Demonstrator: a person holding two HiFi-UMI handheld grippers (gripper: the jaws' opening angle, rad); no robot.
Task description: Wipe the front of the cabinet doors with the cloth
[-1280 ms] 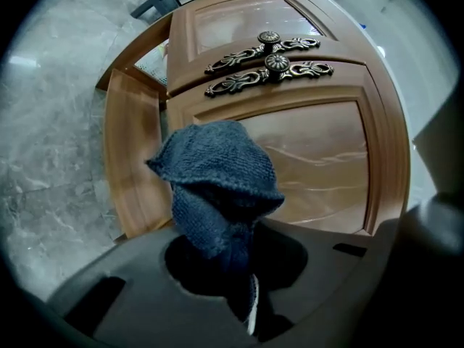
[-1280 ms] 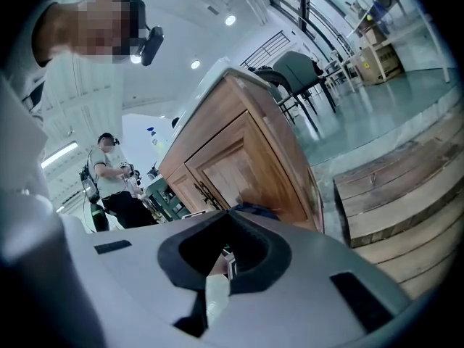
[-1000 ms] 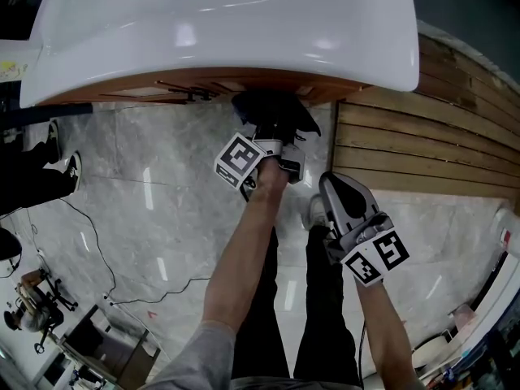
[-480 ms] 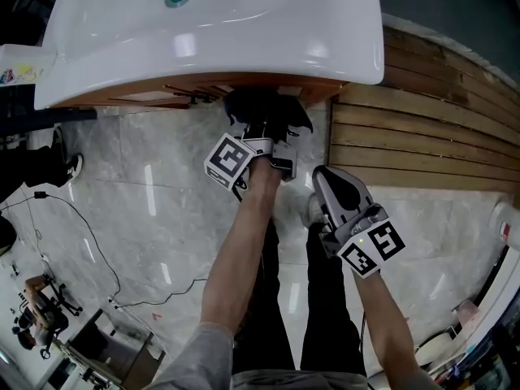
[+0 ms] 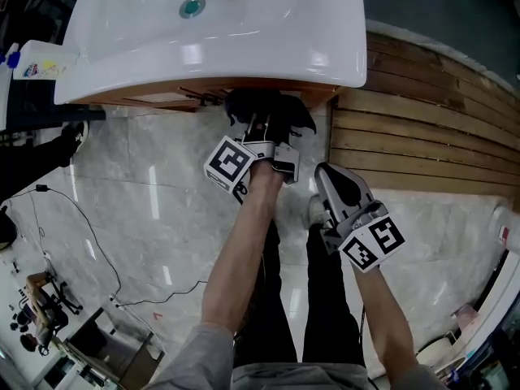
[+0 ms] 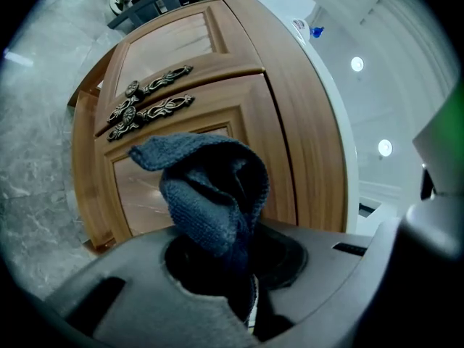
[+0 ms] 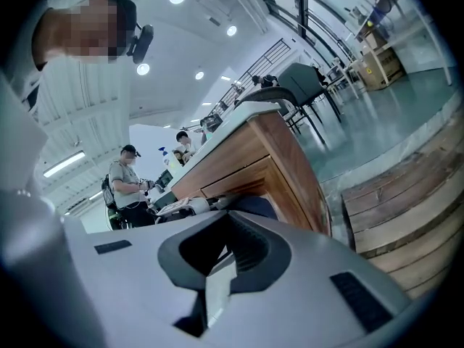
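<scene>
At upper centre | left gripper (image 5: pixel 262 130) clamps dark blue knitted cloth (image 6: pixel 210 194) near brown wooden cabinet doors (image 6: pixel 290 136) | right gripper (image 7: pixel 216 270) closed, empty.

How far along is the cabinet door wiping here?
Done: the cloth is picked up, clamped in the left gripper. In hand: it is held up facing the cabinet doors; contact unclear. Left: the wiping itself; no wiped area shows. The right gripper is shut, empty.
</scene>
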